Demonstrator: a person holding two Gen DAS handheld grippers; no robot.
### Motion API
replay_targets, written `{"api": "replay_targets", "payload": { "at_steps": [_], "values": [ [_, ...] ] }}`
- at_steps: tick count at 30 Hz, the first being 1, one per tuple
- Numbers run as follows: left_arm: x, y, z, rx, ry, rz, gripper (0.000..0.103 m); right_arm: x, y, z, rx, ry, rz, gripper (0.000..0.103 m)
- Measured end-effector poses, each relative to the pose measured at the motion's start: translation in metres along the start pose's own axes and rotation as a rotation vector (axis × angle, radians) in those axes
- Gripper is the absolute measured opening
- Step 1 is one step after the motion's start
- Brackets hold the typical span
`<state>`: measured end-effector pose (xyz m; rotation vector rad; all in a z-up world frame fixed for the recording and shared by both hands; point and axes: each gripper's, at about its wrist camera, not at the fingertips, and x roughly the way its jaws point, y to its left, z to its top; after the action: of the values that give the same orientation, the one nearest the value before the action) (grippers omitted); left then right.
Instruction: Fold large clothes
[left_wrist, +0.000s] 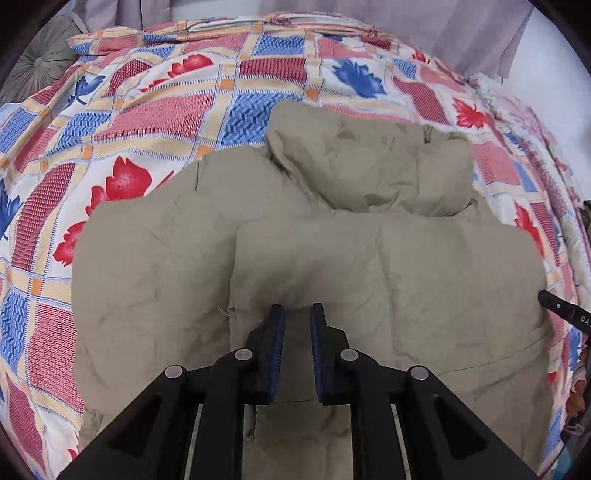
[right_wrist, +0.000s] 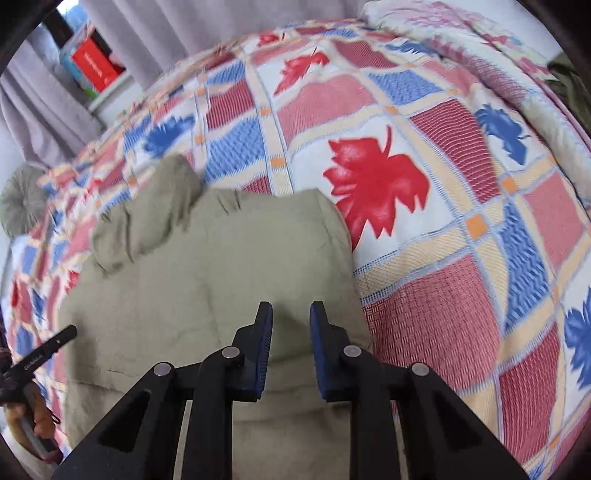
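jacket (left_wrist: 332, 258) in khaki covers the bed (left_wrist: 147, 110), its near hem cut off; left gripper (left_wrist: 297, 310) and right gripper (right_wrist: 291, 308) gape narrowly, holding nothing; red box (right_wrist: 94, 66) lettering unreadable.

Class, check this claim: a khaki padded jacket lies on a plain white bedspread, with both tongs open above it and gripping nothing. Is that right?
Wrong in one respect: the bedspread is not plain white but patterned with red and blue leaves and checks, as the right wrist view shows. The khaki jacket does lie on it, with the left tongs and right tongs open, gripping nothing.
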<state>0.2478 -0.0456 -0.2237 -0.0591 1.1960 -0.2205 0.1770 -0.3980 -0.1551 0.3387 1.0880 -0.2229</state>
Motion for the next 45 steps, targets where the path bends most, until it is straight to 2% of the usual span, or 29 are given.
{"api": "replay_targets", "payload": {
  "at_steps": [2,5,11,15,18,24,26,30,33,36,39,42,45],
  "values": [
    [0.014,0.006,-0.003,-0.025,0.006,-0.032,0.015,0.022,-0.001,-0.004,-0.030,0.030,-0.049,0.023],
    [0.025,0.008,-0.001,-0.042,0.011,-0.054,0.015,0.041,-0.009,-0.008,-0.008,0.028,-0.065,0.022],
    [0.031,0.000,0.000,-0.013,0.007,-0.011,0.015,0.055,-0.010,-0.007,0.001,0.017,-0.079,0.022],
    [0.013,-0.002,0.001,0.008,0.005,0.007,0.015,0.040,-0.008,-0.008,-0.010,0.010,-0.099,0.023],
    [-0.005,0.000,-0.005,0.033,-0.009,0.007,0.015,0.024,-0.004,-0.014,-0.054,-0.008,-0.156,0.023],
    [-0.033,0.011,-0.025,0.048,-0.003,0.040,0.016,-0.006,0.003,-0.039,-0.112,-0.047,-0.219,0.023],
    [-0.041,0.015,-0.033,0.045,0.000,0.041,0.016,-0.015,0.001,-0.045,-0.082,-0.039,-0.200,0.024],
    [-0.060,0.022,-0.055,0.037,0.024,0.049,0.016,-0.029,-0.005,-0.060,-0.001,0.002,-0.138,0.035],
    [-0.068,0.024,-0.069,0.025,0.056,0.031,0.016,-0.038,-0.004,-0.077,0.028,0.034,-0.105,0.038],
    [-0.077,0.024,-0.087,0.037,0.074,0.031,0.016,-0.047,0.000,-0.098,0.056,0.063,-0.081,0.050],
    [-0.083,0.023,-0.104,0.051,0.092,0.041,0.016,-0.057,0.005,-0.121,0.073,0.085,-0.064,0.051],
    [-0.083,0.023,-0.124,0.054,0.147,0.024,0.016,-0.065,0.009,-0.145,0.106,0.117,-0.045,0.051],
    [-0.085,0.020,-0.141,0.085,0.178,0.035,0.016,-0.073,0.013,-0.168,0.133,0.141,-0.041,0.056]
  ]
}}
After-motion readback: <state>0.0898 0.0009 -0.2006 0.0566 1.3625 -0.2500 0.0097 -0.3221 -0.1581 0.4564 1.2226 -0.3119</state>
